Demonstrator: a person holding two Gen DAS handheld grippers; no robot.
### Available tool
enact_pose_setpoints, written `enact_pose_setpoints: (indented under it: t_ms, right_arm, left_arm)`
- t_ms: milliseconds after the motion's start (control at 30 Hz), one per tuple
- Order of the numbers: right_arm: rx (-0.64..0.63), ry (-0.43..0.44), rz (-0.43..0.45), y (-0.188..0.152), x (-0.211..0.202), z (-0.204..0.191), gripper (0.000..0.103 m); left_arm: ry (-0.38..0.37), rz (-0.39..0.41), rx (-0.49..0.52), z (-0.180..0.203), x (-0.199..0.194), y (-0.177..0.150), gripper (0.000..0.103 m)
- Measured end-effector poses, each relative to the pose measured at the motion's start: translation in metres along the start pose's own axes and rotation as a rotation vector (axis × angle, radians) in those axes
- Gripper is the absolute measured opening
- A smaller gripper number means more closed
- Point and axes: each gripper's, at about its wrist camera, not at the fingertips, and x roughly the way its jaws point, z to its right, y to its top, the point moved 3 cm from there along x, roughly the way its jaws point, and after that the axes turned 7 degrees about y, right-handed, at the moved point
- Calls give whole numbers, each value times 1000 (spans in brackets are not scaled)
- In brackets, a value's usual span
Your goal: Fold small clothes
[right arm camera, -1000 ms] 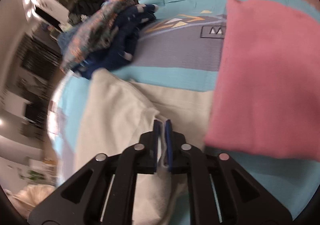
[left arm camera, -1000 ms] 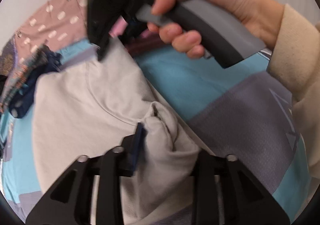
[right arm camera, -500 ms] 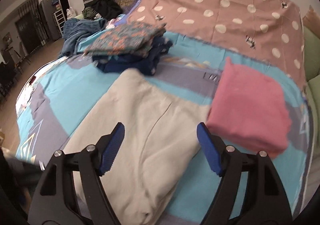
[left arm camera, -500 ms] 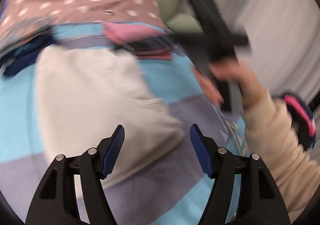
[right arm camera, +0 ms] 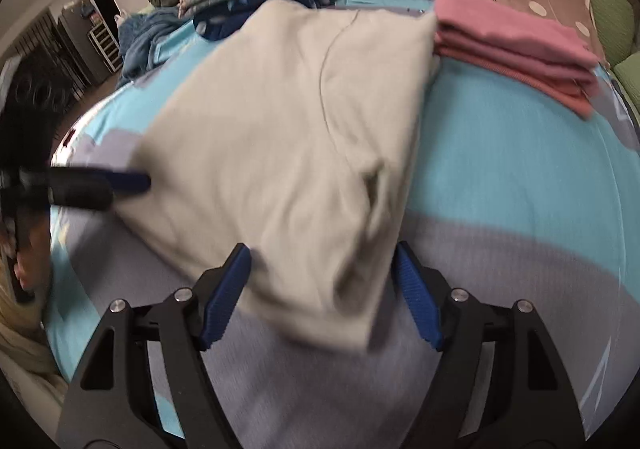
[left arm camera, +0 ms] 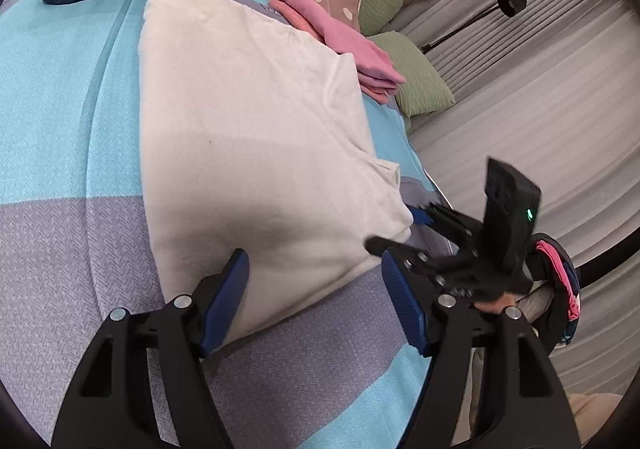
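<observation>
Both grippers, left and right, have fingers spread wide, holding nothing; the folded cream garment lies on the bedspread (beside a pink folded pile).

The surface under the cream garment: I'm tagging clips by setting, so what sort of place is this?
Most likely a bedroom at home. The cream garment lies on a bed's blue and grey cover, with green pillows at the far end, grey curtains beside it, and folded pink clothes stacked nearby.
</observation>
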Motion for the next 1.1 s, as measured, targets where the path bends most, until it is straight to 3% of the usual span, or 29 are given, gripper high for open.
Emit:
enact_pose_setpoints:
  t_ms: [167,300,400,533,733,833,933,1000,1100]
  right_arm:
    - [48,-37,85,6,-34,3,74]
    - [12,18,200,35,-49,-10,74]
    - [-51,45,159,46,-27,-22,68]
    - [-54,58,56,35,14,-22,61]
    - [11,150,122,17,1,-5,58]
    - [2,98,90,27,-11,-8,56]
    - [-10,91,154,37,-25,-18,65]
    - [-30,87,177,43,-25,-26,66]
    - [-54,81,139,42,-9,-34,66]
  left_arm:
    - [9,8,4,5,-16,-4,70]
    - [-23,35,27,9,-25,-7,73]
    - [-36,34,29,11,-21,-7,75]
    - [-42,-17,-19,-1,-6,-12,75]
    - [-182,-101,-96,-12,-8,-7,79]
    - [-194,-28,-101,-18,-31,9,80]
    - [-217,34,-116,-21,-40,23,88]
    - [-238,36,-117,-21,-32,27,88]
    - [-237,10,-143,-28,-10,27,88]
